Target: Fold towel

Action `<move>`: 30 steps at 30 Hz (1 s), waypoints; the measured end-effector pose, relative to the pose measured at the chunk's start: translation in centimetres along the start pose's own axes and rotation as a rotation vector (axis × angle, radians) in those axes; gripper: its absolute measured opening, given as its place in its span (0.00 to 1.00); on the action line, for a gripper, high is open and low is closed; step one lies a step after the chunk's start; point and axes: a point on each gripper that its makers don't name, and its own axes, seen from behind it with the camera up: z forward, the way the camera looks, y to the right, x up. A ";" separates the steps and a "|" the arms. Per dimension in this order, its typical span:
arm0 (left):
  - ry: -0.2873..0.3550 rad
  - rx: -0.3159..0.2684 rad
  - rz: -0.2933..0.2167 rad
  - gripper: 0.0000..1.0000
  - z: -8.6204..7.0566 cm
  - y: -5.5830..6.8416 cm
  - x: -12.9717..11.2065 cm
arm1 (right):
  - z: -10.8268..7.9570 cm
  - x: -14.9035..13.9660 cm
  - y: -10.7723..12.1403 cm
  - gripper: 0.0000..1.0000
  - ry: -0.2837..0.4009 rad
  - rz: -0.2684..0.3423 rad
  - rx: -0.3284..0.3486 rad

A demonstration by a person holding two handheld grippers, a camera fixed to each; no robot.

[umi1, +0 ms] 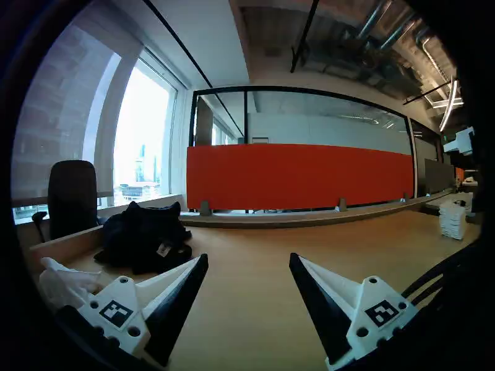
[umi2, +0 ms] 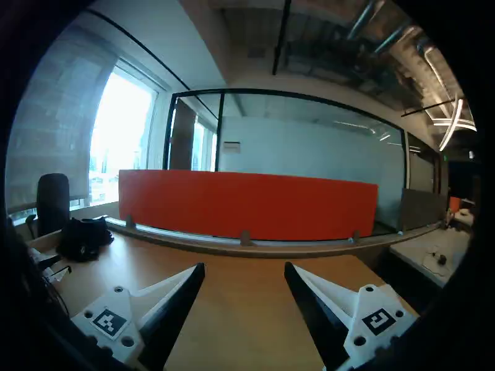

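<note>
In the left gripper view my left gripper stands open above the wooden desk, nothing between its black fingers. A white stack of folded cloth sits at the far right of the desk, well away from the fingertips. A crumpled white cloth lies at the near left, beside the left finger. In the right gripper view my right gripper is open too, held over bare wood with nothing in it.
A heap of black fabric lies on the desk's left side, also seen small in the right gripper view. An orange divider panel runs along the desk's back edge. A black chair stands by the window.
</note>
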 end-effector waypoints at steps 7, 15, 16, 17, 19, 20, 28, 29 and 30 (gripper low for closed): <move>0.001 0.000 0.000 0.97 0.1 0.1 -0.2 | -0.4 0.9 1.5 1.00 0.027 0.013 -0.002; 0.001 0.000 0.000 0.98 0.2 0.2 -0.4 | -0.4 1.3 3.9 1.00 0.069 0.039 -0.019; 0.001 0.000 0.000 0.97 0.2 0.2 -0.4 | -0.4 1.1 4.2 1.00 0.073 0.044 -0.022; 0.001 0.000 0.000 0.97 0.2 0.2 -0.5 | -0.4 0.9 4.5 1.00 0.076 0.048 -0.025; 0.001 0.000 0.000 0.98 0.2 0.2 -0.5 | -0.4 0.3 4.9 1.00 0.079 0.055 -0.027; 0.001 0.000 0.000 0.97 0.2 0.2 -0.5 | -0.4 0.0 5.1 1.00 0.080 0.057 -0.027; 0.001 0.001 -0.001 0.97 0.2 0.3 -0.5 | -0.6 -3.4 6.3 1.00 0.080 0.056 -0.048; 0.001 0.001 -0.001 0.97 0.2 0.3 -0.6 | -0.6 -3.8 6.4 1.00 0.081 0.053 -0.051; 0.001 0.001 -0.001 0.97 0.2 0.3 -0.6 | -0.6 -4.2 6.6 1.00 0.081 0.051 -0.055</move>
